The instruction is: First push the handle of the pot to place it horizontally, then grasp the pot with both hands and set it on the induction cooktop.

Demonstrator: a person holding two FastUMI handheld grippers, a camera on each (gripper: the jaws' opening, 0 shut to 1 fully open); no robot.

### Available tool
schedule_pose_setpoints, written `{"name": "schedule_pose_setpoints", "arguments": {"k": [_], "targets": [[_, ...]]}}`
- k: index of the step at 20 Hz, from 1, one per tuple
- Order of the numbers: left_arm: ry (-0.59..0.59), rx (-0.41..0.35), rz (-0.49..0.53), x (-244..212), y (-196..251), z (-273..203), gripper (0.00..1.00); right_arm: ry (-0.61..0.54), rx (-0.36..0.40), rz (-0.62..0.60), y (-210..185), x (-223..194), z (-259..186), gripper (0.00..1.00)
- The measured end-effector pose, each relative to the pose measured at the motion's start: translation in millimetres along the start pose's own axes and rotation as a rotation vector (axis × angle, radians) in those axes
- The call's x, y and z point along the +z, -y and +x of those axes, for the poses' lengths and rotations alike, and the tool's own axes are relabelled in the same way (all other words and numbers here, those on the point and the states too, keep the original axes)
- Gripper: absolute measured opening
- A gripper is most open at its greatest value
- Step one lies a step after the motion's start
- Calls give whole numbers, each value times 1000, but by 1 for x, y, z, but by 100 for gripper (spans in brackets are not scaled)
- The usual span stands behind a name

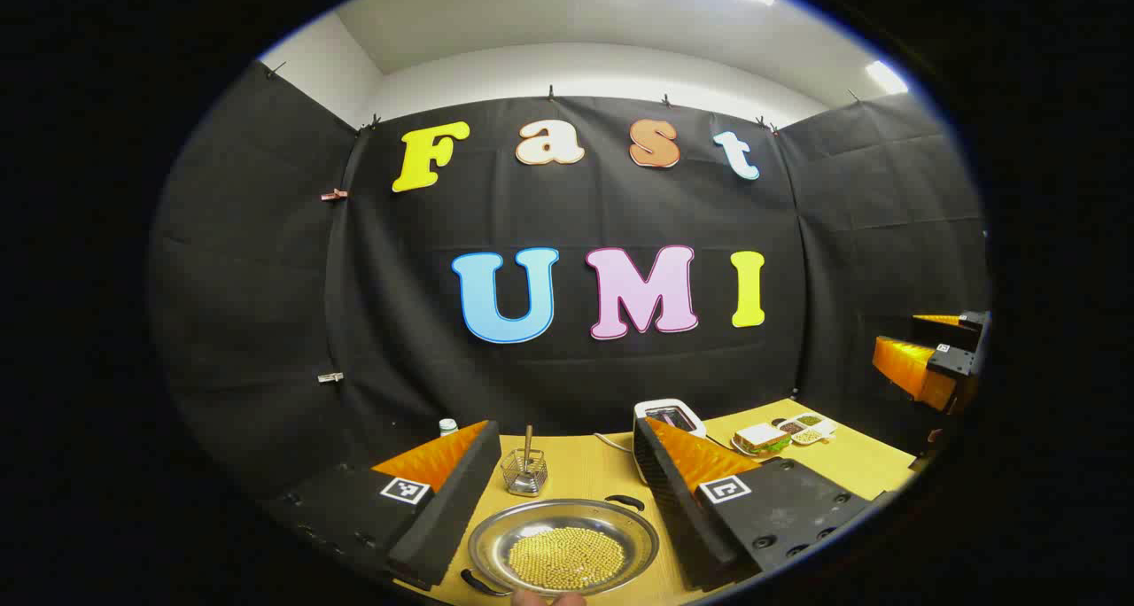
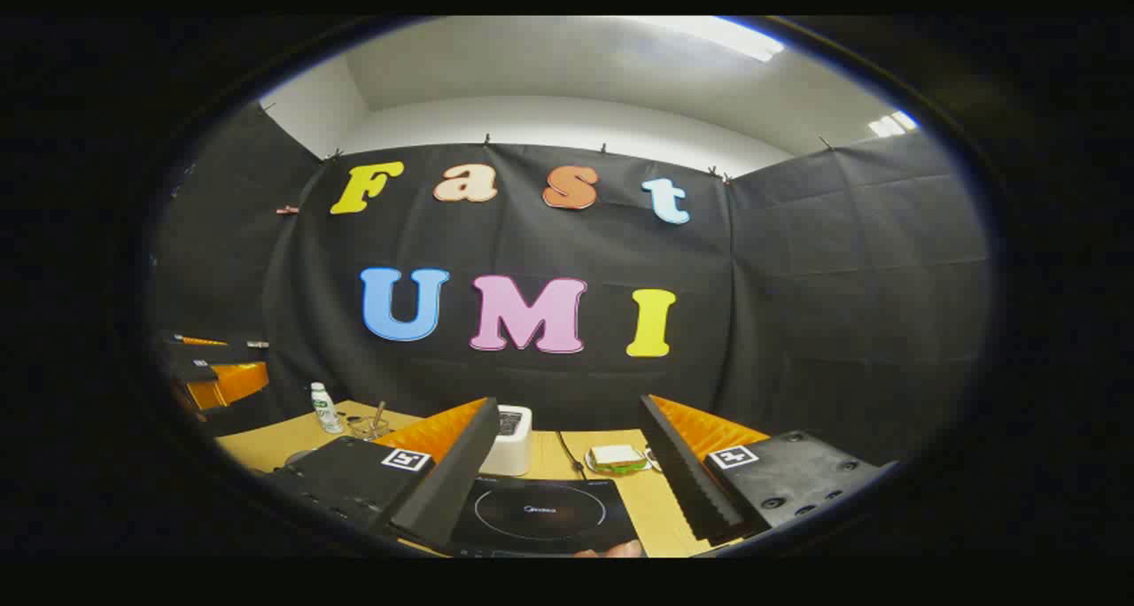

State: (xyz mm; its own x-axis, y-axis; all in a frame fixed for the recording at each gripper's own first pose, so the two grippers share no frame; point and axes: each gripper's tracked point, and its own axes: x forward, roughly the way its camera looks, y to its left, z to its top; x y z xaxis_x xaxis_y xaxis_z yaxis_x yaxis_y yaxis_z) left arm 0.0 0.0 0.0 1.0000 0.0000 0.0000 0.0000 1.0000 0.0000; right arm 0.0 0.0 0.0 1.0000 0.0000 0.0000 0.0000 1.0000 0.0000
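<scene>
Steel pot (image 1: 563,547) lies between your wide-apart left gripper (image 1: 567,491) fingers, handles at 1 and 7 o'clock; right gripper (image 2: 567,482) jaws apart over the cooktop (image 2: 542,512).

No word or number can be read on any object. The induction cooktop (image 2: 602,517) carries a small logo (image 2: 539,508) inside its ring, too small to make out, and the bottle (image 2: 325,408) far left of the cooktop has illegible green print. Black-and-white square marker tags (image 1: 405,490) sit on the gripper fingers.

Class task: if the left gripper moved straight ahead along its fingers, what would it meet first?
Probably the pot of small yellow beads lying between the left gripper's open fingers; the wire basket stands beyond it. Depth is uncertain.
</scene>
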Motion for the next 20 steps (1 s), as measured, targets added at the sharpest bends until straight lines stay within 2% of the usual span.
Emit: {"name": "schedule_pose_setpoints", "arguments": {"k": [12,20], "targets": [[28,17,-25,22,-11,0,94,-9,5,2,-2,3,-2,98],[6,24,-59,11,-19,-7,94,-16,19,2,-5,1,-7,98]]}}
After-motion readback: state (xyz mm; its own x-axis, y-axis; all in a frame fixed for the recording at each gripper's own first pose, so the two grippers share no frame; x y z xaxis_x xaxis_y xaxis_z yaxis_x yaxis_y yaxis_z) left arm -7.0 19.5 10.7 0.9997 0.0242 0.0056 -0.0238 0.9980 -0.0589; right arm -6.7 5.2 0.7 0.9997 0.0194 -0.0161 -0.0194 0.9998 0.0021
